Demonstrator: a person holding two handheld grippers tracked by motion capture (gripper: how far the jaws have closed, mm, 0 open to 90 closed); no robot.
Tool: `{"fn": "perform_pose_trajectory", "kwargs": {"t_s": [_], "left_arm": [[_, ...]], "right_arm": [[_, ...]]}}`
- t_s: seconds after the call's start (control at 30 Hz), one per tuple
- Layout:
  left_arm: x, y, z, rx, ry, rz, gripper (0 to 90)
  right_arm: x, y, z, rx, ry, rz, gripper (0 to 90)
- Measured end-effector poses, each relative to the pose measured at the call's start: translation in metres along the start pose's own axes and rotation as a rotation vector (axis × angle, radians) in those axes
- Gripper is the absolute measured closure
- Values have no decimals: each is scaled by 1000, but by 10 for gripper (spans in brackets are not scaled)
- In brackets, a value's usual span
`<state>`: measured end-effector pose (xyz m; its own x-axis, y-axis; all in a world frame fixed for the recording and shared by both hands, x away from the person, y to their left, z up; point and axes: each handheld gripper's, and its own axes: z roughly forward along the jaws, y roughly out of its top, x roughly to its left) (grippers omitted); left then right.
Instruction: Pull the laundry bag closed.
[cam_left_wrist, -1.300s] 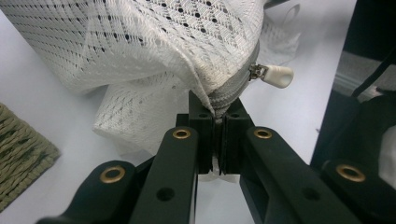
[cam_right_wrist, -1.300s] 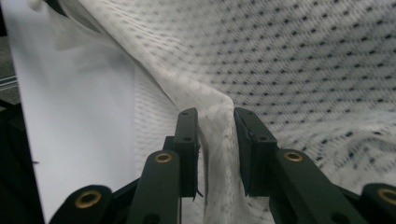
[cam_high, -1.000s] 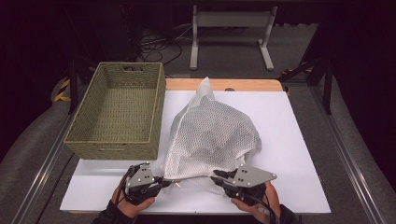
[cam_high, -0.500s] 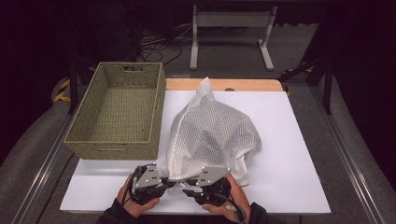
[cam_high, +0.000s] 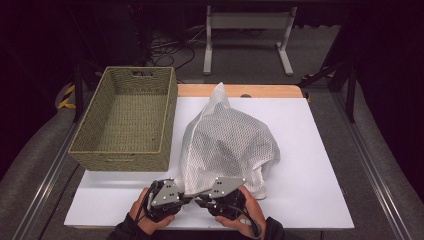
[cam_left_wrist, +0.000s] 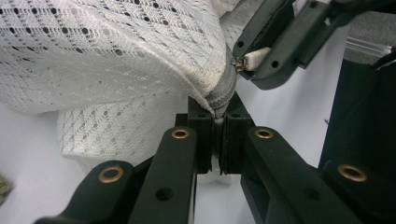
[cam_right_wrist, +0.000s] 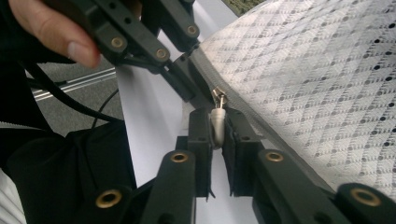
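A white mesh bag (cam_high: 227, 145) lies heaped on the white table (cam_high: 310, 165), its zipper edge toward the near side. My left gripper (cam_left_wrist: 218, 116) is shut on the grey zipper tape (cam_left_wrist: 220, 91) at the bag's near edge. Close to its right, my right gripper (cam_right_wrist: 218, 126) is shut on the small white zipper pull (cam_right_wrist: 217, 119). In the high view both grippers, left (cam_high: 182, 196) and right (cam_high: 200, 199), meet at the bag's front left corner, with a hand on each. The right gripper's jaws (cam_left_wrist: 261, 56) also appear just beyond my left jaws.
An empty woven basket (cam_high: 120, 152) stands on the table's left side, touching or nearly touching the bag. A wooden strip (cam_high: 270, 91) runs along the table's far edge. A metal stand (cam_high: 247, 30) and cables lie on the dark floor beyond.
My right gripper has slid left along the bag's near edge, until it sits right beside the left gripper. The left gripper has stayed almost still.
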<state>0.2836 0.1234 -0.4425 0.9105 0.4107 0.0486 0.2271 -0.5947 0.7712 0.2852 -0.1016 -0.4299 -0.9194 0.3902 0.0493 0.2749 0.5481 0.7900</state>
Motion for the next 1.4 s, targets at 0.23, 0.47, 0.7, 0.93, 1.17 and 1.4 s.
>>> {"fn": "perform_pose_trajectory", "kwargs": {"t_s": [0.23,0.47,0.7,0.93,1.17,1.4], "left_arm": [[4,-2,-1,-18,-28,-23,848],[4,-2,-8,-41,-41,-34,858],[11,-6,-25,-101,-19,-78,861],[17,-10,-39,-142,23,-107,861],[23,-11,-54,-186,134,-148,863],[33,-20,-64,-207,151,-183,863]], "right_arm": [[0,3,-1,9,-21,-8,865],[2,4,-1,11,-52,-24,867],[-4,3,-6,9,-101,-2,867],[-7,1,-13,10,-114,5,867],[-10,0,-21,8,-137,20,868],[-13,-3,-34,11,-158,29,868]]}}
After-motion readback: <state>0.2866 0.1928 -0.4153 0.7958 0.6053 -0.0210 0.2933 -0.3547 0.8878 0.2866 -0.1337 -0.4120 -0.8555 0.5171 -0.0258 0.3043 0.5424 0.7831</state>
